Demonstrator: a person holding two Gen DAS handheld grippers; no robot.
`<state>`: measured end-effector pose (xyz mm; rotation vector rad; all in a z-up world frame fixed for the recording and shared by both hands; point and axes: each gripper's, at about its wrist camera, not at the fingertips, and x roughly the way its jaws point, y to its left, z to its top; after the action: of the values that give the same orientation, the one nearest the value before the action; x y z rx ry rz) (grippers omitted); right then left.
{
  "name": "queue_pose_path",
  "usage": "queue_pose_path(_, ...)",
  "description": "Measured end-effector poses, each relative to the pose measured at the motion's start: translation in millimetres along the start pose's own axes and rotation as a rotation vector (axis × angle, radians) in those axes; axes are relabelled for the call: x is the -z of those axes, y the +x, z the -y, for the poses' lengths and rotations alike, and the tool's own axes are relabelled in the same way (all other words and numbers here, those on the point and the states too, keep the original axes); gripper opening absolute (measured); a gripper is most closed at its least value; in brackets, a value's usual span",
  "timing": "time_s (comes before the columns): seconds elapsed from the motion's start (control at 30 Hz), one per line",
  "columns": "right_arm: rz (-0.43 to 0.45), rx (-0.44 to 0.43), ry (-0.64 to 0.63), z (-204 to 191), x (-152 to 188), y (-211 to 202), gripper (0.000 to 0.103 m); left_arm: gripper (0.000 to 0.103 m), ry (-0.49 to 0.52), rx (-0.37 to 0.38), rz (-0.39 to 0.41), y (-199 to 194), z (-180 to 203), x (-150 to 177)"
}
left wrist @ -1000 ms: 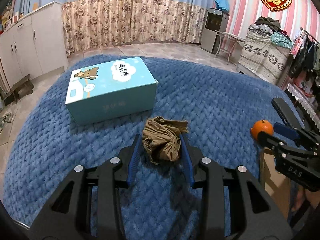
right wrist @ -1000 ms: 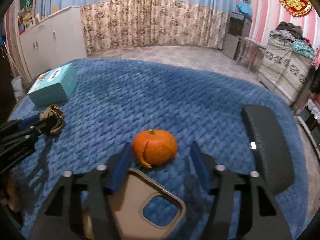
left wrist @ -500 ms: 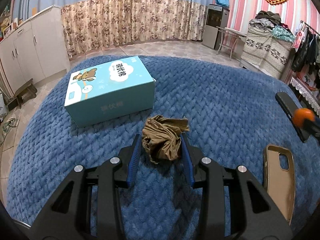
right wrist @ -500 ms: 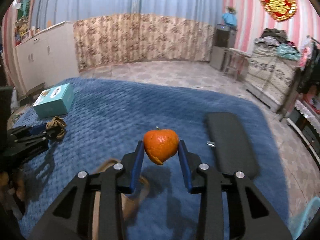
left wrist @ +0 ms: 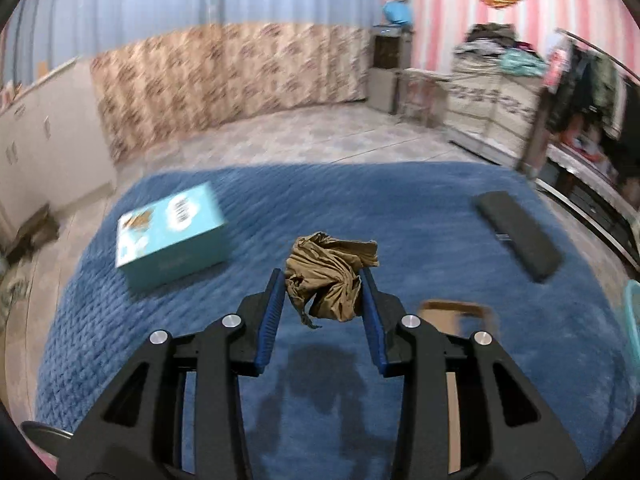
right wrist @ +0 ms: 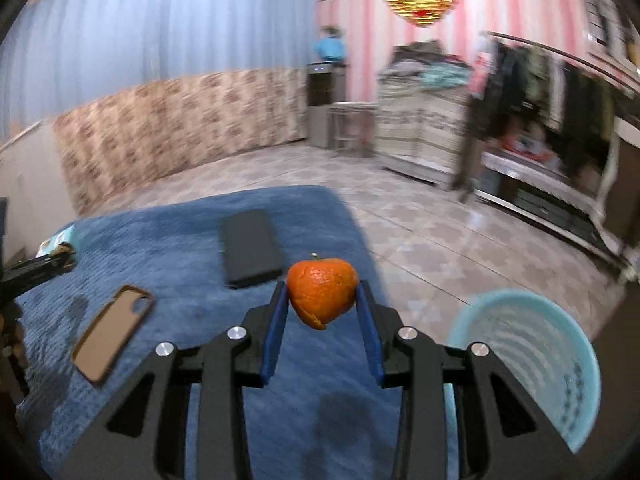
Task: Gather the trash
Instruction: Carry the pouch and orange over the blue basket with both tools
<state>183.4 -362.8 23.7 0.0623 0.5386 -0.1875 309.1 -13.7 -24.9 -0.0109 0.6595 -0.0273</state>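
Observation:
My left gripper (left wrist: 323,294) is shut on a crumpled brown paper wad (left wrist: 330,280) and holds it in the air above the blue blanket (left wrist: 400,208). My right gripper (right wrist: 322,298) is shut on an orange peel (right wrist: 322,292), held above the blanket's right edge. A light blue plastic basket (right wrist: 532,356) stands on the floor at the lower right of the right wrist view; its edge shows in the left wrist view (left wrist: 632,312). The left gripper with the wad shows at the far left of the right wrist view (right wrist: 60,254).
A teal tissue box (left wrist: 172,236), a black flat case (left wrist: 516,234) (right wrist: 250,248) and a brown phone case (right wrist: 112,332) (left wrist: 456,316) lie on the blanket. Tiled floor, a clothes rack (right wrist: 560,120) and cabinets surround the bed.
Both grippers have lifted with their loads. The right gripper has swung right, off toward the bed's edge, bringing the blue basket into view. The left gripper has risen and turned right.

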Motion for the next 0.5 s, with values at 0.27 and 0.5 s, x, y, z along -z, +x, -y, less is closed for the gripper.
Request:
queue_pose_path(0.27, 0.024, 0.166, 0.071, 75, 14, -16, 0.035, 0.036, 0.117, 0.169, 0.031, -41, 108, 0)
queue_pose_path(0.5, 0.016, 0.266, 0.115, 131, 19, -17, 0.035, 0.036, 0.185, 0.293, 0.031, -58, 199, 9)
